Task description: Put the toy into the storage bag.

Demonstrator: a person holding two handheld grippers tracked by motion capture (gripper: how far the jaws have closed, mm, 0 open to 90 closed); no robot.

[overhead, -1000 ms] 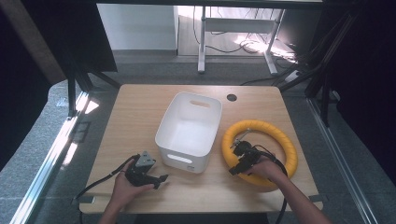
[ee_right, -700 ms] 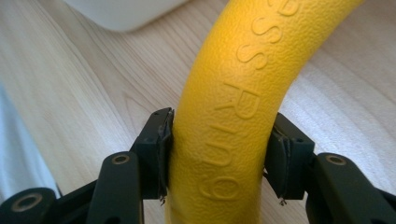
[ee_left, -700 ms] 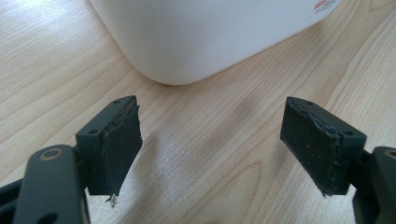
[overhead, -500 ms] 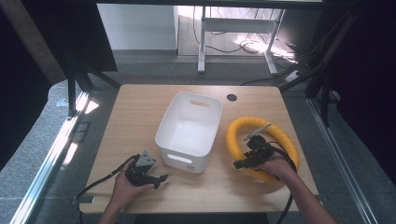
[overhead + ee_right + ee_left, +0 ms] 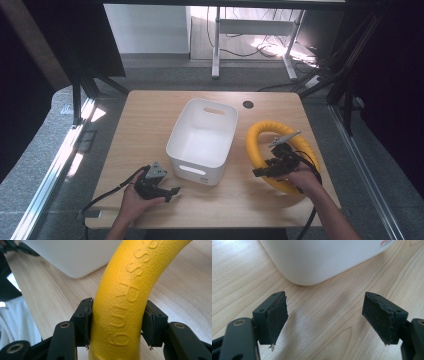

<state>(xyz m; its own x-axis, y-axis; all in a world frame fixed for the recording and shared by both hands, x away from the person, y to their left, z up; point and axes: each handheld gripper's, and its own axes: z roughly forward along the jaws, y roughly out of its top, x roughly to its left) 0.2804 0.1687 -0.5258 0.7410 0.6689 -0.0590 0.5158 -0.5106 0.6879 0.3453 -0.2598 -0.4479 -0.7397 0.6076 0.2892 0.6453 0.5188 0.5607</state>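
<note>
Both pads of my right hand-held gripper (image 5: pixel 117 322) clamp the yellow textured foam ring (image 5: pixel 125 290) at its six o'clock arc; the white plastic bin (image 5: pixel 202 137) lies at nine o'clock. My left hand-held gripper (image 5: pixel 329 317) gapes empty on the tabletop (image 5: pixel 145 125).

Black jaws clamp the yellow ring (image 5: pixel 125 290) beside the white bin (image 5: pixel 75 257).

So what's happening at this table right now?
A person is working with a tool in each hand. The right tool is clamped across a yellow ring, its far side tipped up off the wooden table beside a white bin. The bin looks empty. The left tool rests open near the bin's corner, with nothing between its jaws.
</note>
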